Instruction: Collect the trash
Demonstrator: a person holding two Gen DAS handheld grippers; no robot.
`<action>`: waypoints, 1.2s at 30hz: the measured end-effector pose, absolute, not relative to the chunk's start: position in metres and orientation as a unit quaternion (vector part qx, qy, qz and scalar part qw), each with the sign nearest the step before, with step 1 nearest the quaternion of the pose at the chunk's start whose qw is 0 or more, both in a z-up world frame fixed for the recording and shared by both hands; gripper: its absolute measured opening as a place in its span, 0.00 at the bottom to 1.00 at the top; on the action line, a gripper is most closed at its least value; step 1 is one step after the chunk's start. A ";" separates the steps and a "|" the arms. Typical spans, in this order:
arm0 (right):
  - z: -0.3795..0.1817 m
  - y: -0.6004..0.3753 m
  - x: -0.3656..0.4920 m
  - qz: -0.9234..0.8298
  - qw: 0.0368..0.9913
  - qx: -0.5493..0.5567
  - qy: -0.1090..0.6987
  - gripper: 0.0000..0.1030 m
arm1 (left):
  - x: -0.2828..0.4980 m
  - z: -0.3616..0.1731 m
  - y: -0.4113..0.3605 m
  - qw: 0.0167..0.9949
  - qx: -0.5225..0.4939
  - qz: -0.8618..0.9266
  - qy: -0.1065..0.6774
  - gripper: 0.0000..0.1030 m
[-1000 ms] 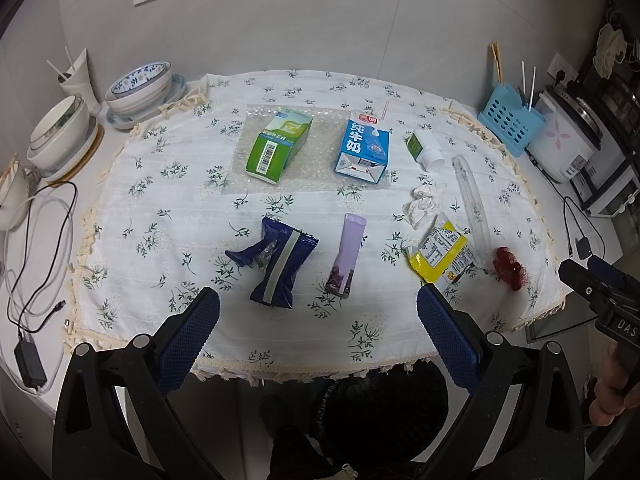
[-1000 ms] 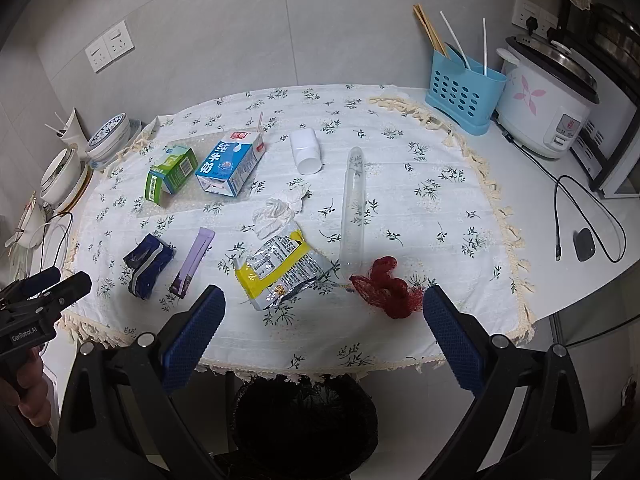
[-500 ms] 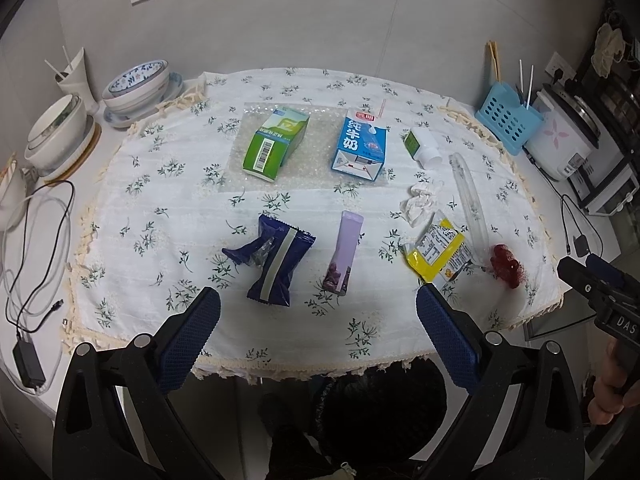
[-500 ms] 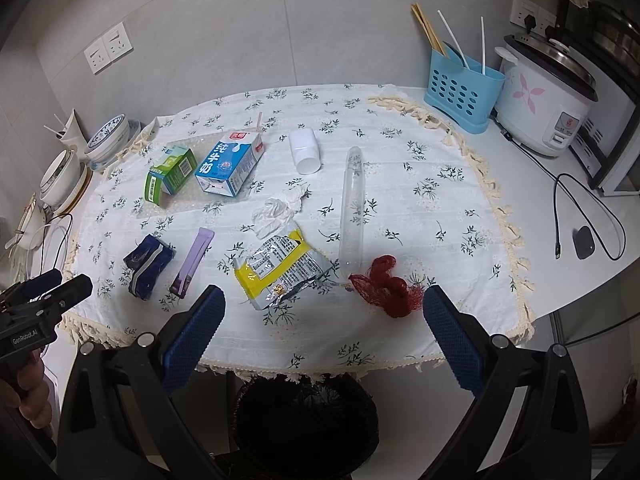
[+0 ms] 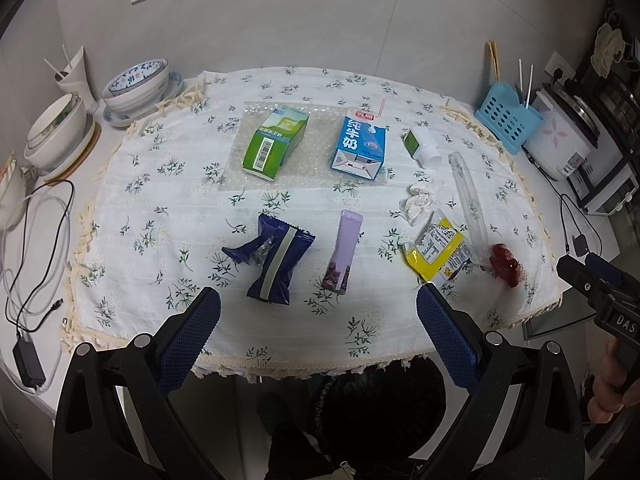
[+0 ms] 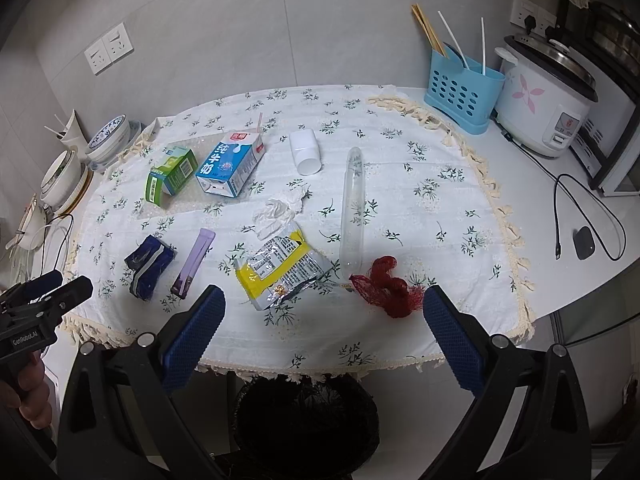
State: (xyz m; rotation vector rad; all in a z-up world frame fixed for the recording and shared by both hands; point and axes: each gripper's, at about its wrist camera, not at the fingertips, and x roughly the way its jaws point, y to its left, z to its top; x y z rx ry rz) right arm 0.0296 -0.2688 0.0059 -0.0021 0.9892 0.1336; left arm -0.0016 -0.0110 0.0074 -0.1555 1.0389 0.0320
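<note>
Trash lies on a floral tablecloth (image 5: 160, 184): a green carton (image 5: 275, 143), a blue milk carton (image 5: 360, 145), a white bottle (image 5: 420, 146), crumpled tissue (image 5: 420, 200), a navy wrapper (image 5: 276, 262), a purple stick pack (image 5: 344, 252), a yellow packet (image 6: 282, 270), a clear tube (image 6: 353, 208) and red netting (image 6: 386, 286). My left gripper (image 5: 318, 332) hangs open before the table edge, level with the navy wrapper and purple pack. My right gripper (image 6: 322, 330) is open and empty, in front of the yellow packet and red netting. A black bin (image 6: 306, 428) sits below the table edge.
Stacked bowls (image 5: 138, 86) and cables (image 5: 36, 240) sit at the left. A blue utensil basket (image 6: 462, 90), a rice cooker (image 6: 546, 106) and a black cable (image 6: 576, 216) stand at the right. A hand (image 6: 28, 384) holds the left gripper.
Both views have shifted only slightly; the left gripper has drawn back a little from the table. Nothing on the cloth has moved.
</note>
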 end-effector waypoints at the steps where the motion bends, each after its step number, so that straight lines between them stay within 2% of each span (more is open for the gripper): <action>1: 0.006 -0.269 0.030 0.064 0.878 -0.002 0.474 0.92 | -0.002 0.007 -0.011 0.865 -0.074 0.016 0.496 0.93; 16: -0.005 -0.246 0.041 0.071 0.872 -0.014 0.485 0.92 | 0.010 -0.003 0.001 0.859 -0.074 0.022 0.506 0.93; 24: -0.052 -0.213 0.077 0.069 0.849 -0.035 0.523 0.90 | 0.048 -0.049 0.032 0.840 -0.068 0.028 0.537 0.91; 30: -0.091 -0.201 0.110 0.047 0.827 -0.030 0.559 0.87 | 0.078 -0.090 0.046 0.824 -0.058 0.023 0.563 0.86; 36: -0.122 -0.195 0.134 0.024 0.806 -0.013 0.591 0.79 | 0.095 -0.120 0.052 0.811 -0.052 0.011 0.583 0.79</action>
